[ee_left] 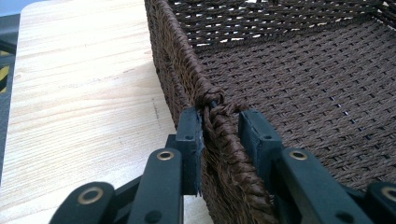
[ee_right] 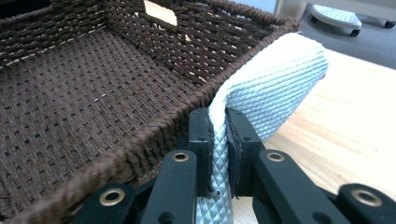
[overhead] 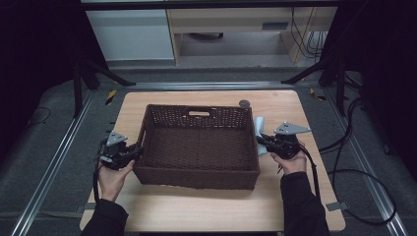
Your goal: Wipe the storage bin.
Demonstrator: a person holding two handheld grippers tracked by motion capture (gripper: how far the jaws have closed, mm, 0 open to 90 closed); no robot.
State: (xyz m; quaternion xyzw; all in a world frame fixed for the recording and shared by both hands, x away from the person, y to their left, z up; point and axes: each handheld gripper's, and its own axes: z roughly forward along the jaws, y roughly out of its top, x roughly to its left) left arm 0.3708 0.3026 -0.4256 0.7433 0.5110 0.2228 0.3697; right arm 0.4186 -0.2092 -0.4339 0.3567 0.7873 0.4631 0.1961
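A dark brown woven basket (overhead: 199, 147) stands in the middle of the wooden table, with nothing inside it. My left gripper (overhead: 135, 150) sits at the basket's left wall. In the left gripper view, its jaws (ee_left: 219, 119) straddle the braided rim (ee_left: 224, 140), one outside and one inside, shut on it. My right gripper (overhead: 260, 140) is just outside the basket's right wall. There it (ee_right: 219, 116) is shut on a pale blue textured cloth (ee_right: 275, 88), which stands up beside the rim (overhead: 259, 127).
The wooden table (overhead: 206, 206) has bare strips left, right and in front of the basket. A small grey disc (overhead: 244, 103) lies by the far edge. The basket's far wall has a handle slot (overhead: 198, 113). Cables (overhead: 354, 172) trail over the floor at right.
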